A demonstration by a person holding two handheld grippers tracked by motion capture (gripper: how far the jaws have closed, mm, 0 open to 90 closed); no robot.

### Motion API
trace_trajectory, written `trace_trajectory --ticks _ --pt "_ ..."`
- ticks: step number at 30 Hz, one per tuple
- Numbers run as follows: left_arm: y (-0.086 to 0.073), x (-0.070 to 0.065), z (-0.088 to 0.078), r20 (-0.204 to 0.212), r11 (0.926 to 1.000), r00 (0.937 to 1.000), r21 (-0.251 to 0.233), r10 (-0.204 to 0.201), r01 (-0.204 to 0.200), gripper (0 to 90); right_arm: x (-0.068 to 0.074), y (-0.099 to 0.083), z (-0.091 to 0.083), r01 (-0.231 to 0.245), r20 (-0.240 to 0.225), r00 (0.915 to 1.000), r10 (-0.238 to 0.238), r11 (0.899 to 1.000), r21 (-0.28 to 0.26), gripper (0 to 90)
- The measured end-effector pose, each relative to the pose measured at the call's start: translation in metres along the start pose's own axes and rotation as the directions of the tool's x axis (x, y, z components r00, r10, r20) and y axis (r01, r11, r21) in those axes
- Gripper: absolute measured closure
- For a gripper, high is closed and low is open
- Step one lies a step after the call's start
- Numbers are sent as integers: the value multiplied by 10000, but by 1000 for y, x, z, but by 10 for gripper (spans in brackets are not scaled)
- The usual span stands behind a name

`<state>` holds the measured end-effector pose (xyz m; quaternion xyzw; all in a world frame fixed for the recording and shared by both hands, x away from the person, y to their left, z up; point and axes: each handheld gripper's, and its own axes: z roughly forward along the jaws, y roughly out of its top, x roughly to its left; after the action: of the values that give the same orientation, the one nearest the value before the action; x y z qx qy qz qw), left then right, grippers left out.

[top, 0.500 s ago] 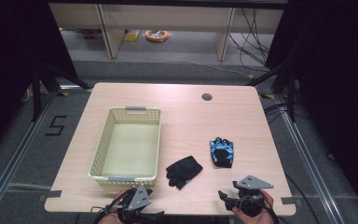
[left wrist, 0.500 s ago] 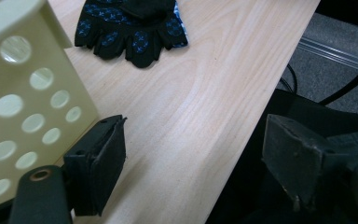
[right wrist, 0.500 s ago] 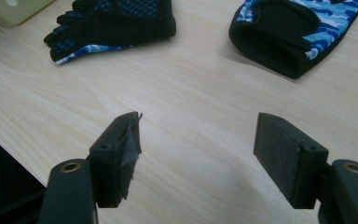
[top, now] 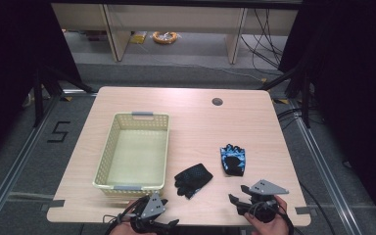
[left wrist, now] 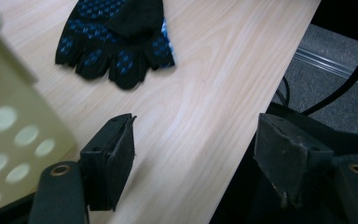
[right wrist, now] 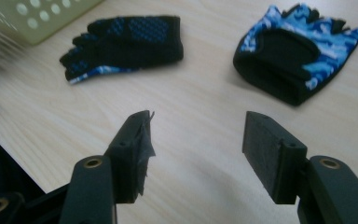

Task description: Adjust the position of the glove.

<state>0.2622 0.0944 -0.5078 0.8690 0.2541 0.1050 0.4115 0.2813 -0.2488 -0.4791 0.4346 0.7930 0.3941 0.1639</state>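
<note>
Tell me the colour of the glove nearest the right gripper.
Blue and white camouflage with black palm, clearest in the right gripper view.

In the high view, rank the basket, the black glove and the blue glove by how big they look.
1. Basket, by far the largest.
2. Black glove and blue glove: they look about alike, too close to rank.

Black numeral "5" [top: 58,132] marked on the grey floor, left of the counter [top: 196,117], just beside the metal rail, no other legible text, label or brand on the gloves, basket or tongs
</note>
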Motion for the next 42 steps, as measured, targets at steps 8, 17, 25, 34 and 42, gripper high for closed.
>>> trace_trajectory --ticks 8,17,25,34,42 --pt "23 -13 15 -10 9990 9993 -226 386 -386 346 -4 36 7 635 102 9979 -632 9976 -290 504" --pt "38 -15 33 -451 9985 9975 -32 538 -540 410 -7 66 49 777 -624 9951 -764 9968 178 580" --pt "45 -10 46 -1267 9988 9908 182 472 -453 445 -4 80 79 729 -682 9954 -672 9938 842 584" --pt "51 -6 60 -1535 9978 9868 490 515 -445 554 -8 87 102 664 -787 9953 -571 9904 1212 555" --pt "46 -2 62 -1676 9913 9804 978 1035 -879 676 -9 91 119 840 -922 9932 -715 9865 1407 554"
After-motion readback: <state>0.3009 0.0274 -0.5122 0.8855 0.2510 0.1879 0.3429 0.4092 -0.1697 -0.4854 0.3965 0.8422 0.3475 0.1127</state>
